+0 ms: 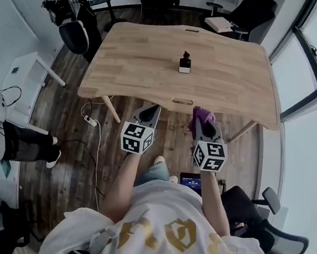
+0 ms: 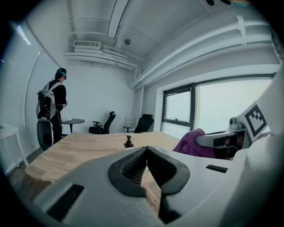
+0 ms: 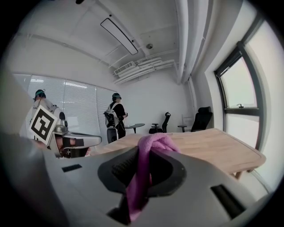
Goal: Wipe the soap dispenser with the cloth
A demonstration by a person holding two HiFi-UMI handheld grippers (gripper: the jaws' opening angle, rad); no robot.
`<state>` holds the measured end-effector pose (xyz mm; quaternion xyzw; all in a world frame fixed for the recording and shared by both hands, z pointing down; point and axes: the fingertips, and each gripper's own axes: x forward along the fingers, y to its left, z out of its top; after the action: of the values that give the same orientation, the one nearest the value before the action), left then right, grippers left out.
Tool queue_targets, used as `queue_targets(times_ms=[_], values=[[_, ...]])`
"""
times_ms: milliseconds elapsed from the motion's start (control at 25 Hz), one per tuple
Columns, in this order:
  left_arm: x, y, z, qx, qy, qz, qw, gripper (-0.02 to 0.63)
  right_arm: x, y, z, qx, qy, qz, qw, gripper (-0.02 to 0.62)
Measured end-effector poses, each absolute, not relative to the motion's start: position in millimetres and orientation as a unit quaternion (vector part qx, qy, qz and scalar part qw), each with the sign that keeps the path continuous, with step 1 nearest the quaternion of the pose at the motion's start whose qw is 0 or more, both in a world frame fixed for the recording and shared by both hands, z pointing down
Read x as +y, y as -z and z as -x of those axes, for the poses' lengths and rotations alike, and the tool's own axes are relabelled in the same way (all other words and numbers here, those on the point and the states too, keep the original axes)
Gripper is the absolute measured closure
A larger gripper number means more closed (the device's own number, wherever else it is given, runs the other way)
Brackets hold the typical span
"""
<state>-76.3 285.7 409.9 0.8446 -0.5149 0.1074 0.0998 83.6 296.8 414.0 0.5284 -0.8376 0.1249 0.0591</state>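
- Two grippers in head view: left gripper (image 1: 150,110) and right gripper (image 1: 202,123) sit side by side, apart, just short of the near edge of the worktop (image 1: 236,75).
- Purple cloth (image 1: 200,112) bunches at the right gripper's tip.
- Soap dispenser (image 1: 185,62) stands upright, alone near the worktop's middle, well apart from both grippers. Judged: wiping not yet begun, approach stage.
- Left gripper view: fingers (image 2: 132,169) pressed together at the tips, nothing between them. The dispenser shows small, straight ahead past the tips, so this gripper looks lined up on it, likely to steady it while the other wipes.
- Same view: the cloth and the right gripper show at the right, near.
- Right gripper view: fingers (image 3: 165,172) pinch the cloth. A fold loops over the tips and the rest hangs down between them, so a soft wad faces forward as the wiping face.
- Dispenser not visible in this view; the cloth may cover it.
- Background: a person (image 3: 116,116) stands beside chairs (image 3: 165,120) by the far wall, away from the worktop.
- Risk, judged: the dispenser looks light and could tip if wiped unheld.
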Motion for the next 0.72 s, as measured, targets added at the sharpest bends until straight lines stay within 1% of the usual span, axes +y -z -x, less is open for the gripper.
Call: queue_targets(times_ms=[360,720], values=[[247,-416,63,-0.513,-0.095,-0.847,0.103,0.597,262,-423,-102,-0.831,-0.128,-0.538,0.059,0.543],[152,-424,45,-0.499,-0.082,-0.855,0.116,0.597,178,-432,-123,-0.819,-0.130,-0.553,0.081,0.543]])
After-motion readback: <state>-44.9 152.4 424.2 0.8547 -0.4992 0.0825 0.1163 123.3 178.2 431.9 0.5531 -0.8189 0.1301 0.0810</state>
